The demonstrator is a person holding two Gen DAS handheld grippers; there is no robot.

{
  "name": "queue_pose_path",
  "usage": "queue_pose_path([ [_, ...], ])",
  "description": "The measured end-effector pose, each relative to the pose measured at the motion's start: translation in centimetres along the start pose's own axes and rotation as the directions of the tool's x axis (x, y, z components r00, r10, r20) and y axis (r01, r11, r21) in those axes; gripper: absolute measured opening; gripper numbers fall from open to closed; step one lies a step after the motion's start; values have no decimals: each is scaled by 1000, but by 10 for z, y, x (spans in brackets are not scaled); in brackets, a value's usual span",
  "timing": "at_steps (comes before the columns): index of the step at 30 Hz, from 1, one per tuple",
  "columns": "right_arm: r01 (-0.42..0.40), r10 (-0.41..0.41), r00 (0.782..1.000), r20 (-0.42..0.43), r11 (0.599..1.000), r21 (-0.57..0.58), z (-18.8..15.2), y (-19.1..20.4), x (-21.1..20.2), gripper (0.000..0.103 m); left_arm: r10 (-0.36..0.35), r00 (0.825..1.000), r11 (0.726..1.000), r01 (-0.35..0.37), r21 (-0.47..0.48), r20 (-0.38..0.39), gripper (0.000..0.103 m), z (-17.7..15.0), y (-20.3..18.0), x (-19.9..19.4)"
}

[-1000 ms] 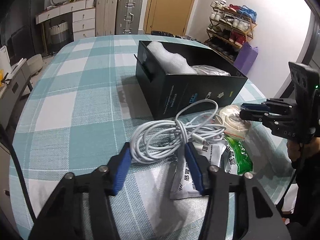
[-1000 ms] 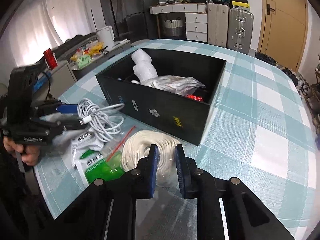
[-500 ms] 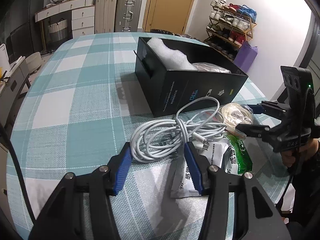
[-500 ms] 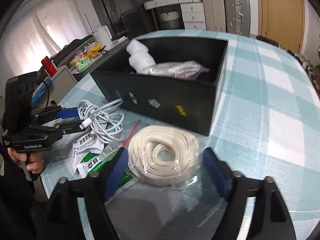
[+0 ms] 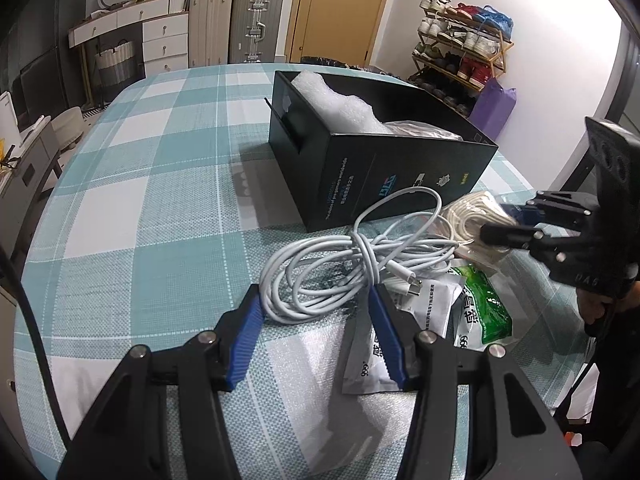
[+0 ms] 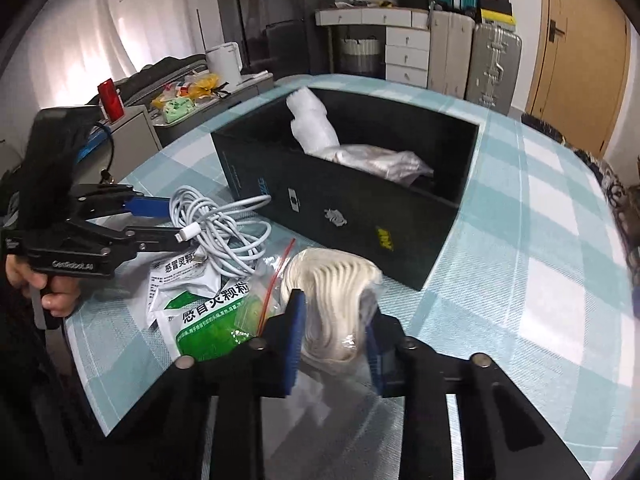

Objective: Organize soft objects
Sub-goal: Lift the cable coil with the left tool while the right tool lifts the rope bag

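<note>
Right wrist view shows the right gripper [image 6: 334,330] clamped on the rope coil [image 6: 334,300], a cream bundle sealed in a clear bag, which bulges between the blue pads [image 6: 295,326]; it lies on the table [image 6: 540,240] just in front of the black box [image 6: 352,216], beside the green packet [image 6: 208,330]. I judge the coil light and springy; it gives under the squeeze, and the slick film may slide over the rope inside, so a hold across the thick middle of the bundle, as now, looks safer than a pinch on loose film. The left gripper [image 5: 316,302] hangs with its jaws parted and nothing between them, its tips at the near edge of the white cable [image 5: 360,264], which is loosely looped with a knot at the middle; smooth, limp and likely to trail, it is best taken at that knot. Under it lie a silver sachet [image 5: 370,364], thin and crinkly, and a sheet of bubble wrap [image 5: 304,348]. The box is stiff card with a matt face, open on top; inside sit white foam wrap [image 6: 310,120] and a crumpled clear bag [image 6: 380,162], with room left at its far end.
</note>
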State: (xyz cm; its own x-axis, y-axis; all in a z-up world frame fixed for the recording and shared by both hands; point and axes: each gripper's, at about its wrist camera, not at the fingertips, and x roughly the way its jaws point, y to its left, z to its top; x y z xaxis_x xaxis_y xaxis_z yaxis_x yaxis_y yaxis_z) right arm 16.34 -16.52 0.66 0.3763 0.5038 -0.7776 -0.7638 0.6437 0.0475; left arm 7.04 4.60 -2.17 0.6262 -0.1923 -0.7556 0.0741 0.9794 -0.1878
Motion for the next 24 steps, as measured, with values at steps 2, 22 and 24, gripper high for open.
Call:
queue_pose_path([
  [2,5,-5,1000,22,1000,6,1,-4,-7,18,-1,1000,1000,1,-8,1,52,0,1,-1],
  [22,12,-12,996,93,1000,3,4,-8,-33,18,14,1000,998,-13,-59,18,49,4,10,-6],
  [24,14,-14,995,94,1000,2,4,-8,-34,18,25,999,998,-24,-52,31,52,6,10,-8],
])
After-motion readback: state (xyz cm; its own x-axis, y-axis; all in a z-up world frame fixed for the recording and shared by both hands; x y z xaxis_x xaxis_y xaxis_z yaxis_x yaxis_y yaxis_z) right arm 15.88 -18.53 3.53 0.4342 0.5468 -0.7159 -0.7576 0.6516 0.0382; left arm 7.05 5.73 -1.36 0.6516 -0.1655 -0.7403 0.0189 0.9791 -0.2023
